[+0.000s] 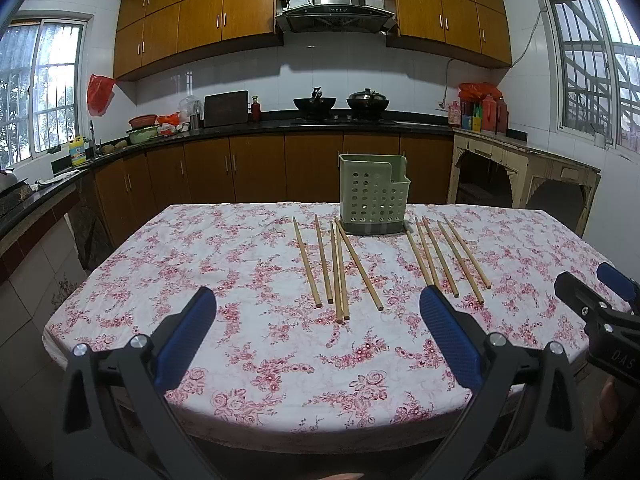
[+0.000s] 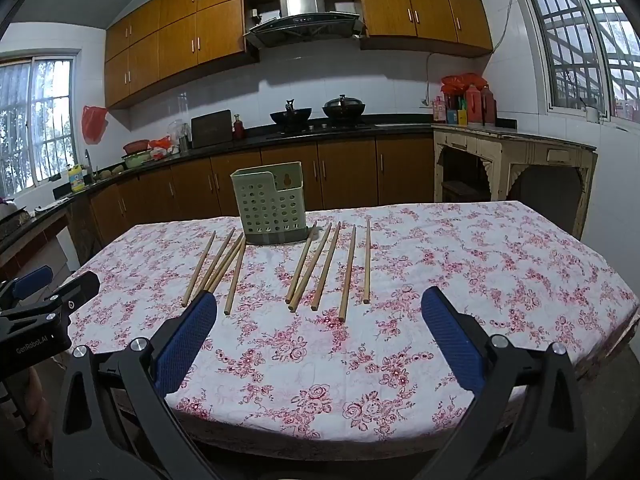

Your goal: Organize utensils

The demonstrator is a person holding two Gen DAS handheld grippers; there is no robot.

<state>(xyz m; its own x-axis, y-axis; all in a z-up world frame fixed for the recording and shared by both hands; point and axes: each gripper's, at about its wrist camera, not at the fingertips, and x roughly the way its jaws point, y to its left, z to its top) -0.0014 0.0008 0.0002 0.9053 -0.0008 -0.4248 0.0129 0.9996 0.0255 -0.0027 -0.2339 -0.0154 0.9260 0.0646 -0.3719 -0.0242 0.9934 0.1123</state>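
Observation:
A pale green perforated utensil holder (image 1: 374, 196) (image 2: 272, 208) stands upright at the far side of the table. Several wooden chopsticks lie flat in two groups in front of it: a left group (image 1: 336, 268) (image 2: 218, 266) and a right group (image 1: 448, 260) (image 2: 332, 266). My left gripper (image 1: 318, 306) hovers open over the near part of the table, short of the left group, with nothing between its blue pads. My right gripper (image 2: 318, 306) is likewise open and empty, short of the right group. Each gripper shows at the other view's edge (image 1: 600, 292) (image 2: 44, 288).
The table wears a white cloth with red flowers (image 1: 280, 360) (image 2: 480, 280). Dark counters with wooden cabinets (image 1: 256, 164) run behind and to the left. A stove with two woks (image 1: 340, 104) and an old cream side table (image 1: 520, 168) stand beyond.

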